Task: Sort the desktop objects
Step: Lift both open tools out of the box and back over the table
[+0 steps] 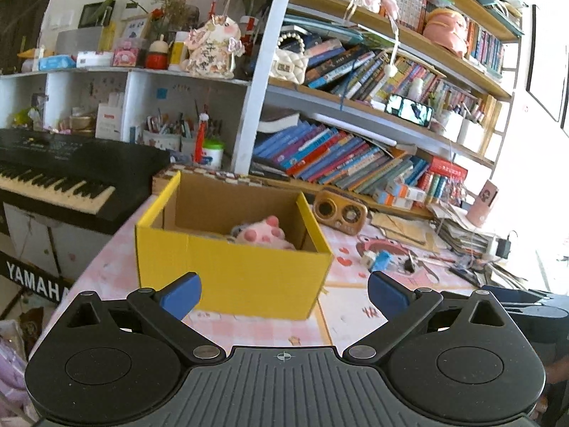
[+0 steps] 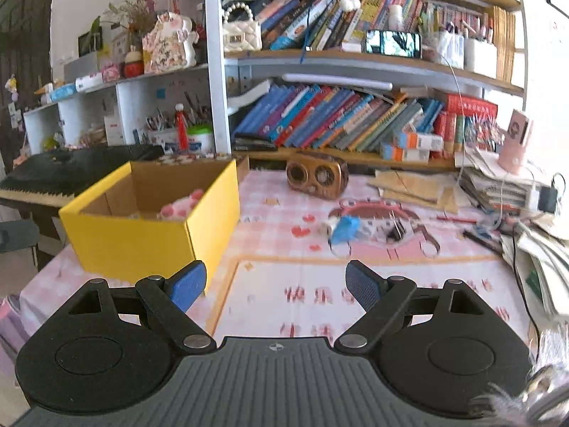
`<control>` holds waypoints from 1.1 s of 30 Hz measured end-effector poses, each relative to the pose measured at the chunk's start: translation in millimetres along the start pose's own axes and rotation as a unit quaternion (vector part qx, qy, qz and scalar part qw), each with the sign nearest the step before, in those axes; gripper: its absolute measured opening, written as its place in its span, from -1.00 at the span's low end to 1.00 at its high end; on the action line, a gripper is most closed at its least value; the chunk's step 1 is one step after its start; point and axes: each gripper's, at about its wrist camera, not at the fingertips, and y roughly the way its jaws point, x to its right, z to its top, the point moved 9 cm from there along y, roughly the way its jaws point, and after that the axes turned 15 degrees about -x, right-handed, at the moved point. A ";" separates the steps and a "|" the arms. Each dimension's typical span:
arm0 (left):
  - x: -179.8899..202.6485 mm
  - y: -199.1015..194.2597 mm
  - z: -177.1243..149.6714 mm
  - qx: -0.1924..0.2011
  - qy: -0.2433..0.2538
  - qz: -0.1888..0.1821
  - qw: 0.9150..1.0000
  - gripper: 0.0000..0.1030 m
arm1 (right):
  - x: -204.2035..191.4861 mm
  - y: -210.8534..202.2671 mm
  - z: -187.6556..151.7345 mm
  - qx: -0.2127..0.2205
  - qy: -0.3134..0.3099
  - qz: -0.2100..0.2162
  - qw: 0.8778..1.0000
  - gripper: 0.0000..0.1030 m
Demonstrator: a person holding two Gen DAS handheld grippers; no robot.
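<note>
Both claws gape wide, nothing between the pads: left gripper (image 1: pixel 283 295), right gripper (image 2: pixel 276 286). Each tilts slightly down over the pink desk mat (image 2: pixel 306 284). Left view looks into the yellow cardboard box (image 1: pixel 231 267) at close range, pink plush toy (image 1: pixel 261 235) inside. Right view shows the blue object (image 2: pixel 343 229) mid-desk, blurred; its long axis can't be told. Wooden retro speaker (image 2: pixel 317 175) sits far, near the bookshelf.
</note>
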 end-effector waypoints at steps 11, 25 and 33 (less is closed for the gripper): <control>22.7 2.6 -31.9 -0.035 0.021 -0.025 0.999 0.97 | 2.3 -7.0 -42.7 -0.038 0.014 -0.011 0.999 0.65; 61.0 31.0 -63.9 -0.100 0.092 -0.027 0.990 0.97 | 10.4 -2.7 -71.1 -0.087 0.019 -0.032 0.995 0.84; 76.6 44.1 -64.1 -0.115 0.095 -0.044 0.988 0.97 | 30.9 -1.6 -74.2 -0.095 0.031 -0.050 0.994 0.87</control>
